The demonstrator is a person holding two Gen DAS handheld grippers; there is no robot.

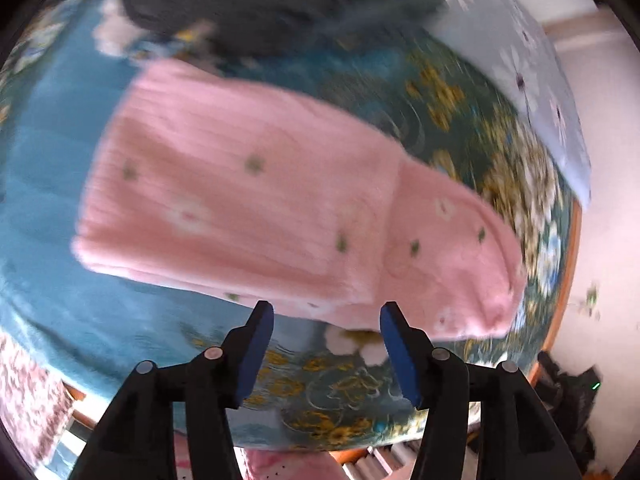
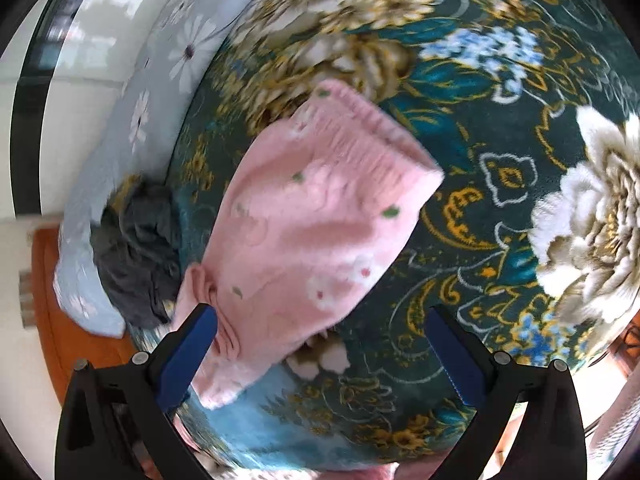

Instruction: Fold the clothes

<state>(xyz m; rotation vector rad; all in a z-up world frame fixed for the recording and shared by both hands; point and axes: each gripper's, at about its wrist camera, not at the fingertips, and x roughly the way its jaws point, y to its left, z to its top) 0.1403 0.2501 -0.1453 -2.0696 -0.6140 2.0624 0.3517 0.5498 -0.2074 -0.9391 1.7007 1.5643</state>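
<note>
Left gripper (image 1: 326,312): black two-finger tool with blue pads; jaws parted, nothing between the pads, tips just short of the near edge of the garment.
Right gripper (image 2: 320,320): same make; jaws spread wide and holding nothing, left pad beside the gathered near end of the garment; contact cannot be told.
Garment: pink ribbed knit piece of clothing with small green dots and white flowers (image 1: 248,200), lying folded over on the bed, a narrower rounded part sticking out from under the upper layer toward one side; elastic band end (image 2: 360,136) on the far side in the right wrist view.
Surface: dark teal plush bedspread with gold and white flower pattern (image 2: 500,208), the garment flat on it.
Beyond: crumpled dark grey cloth (image 2: 136,248), near but apart from the garment; past that a pale blue daisy-print pillow (image 2: 160,92) at the bed's edge.
Step in hand, judged: fold laid and let go, next fold or smoothing due.
Method advised: take both layers at the near edge together, keep the two grips level, carry across evenly so the protruding part tucks in.
</note>
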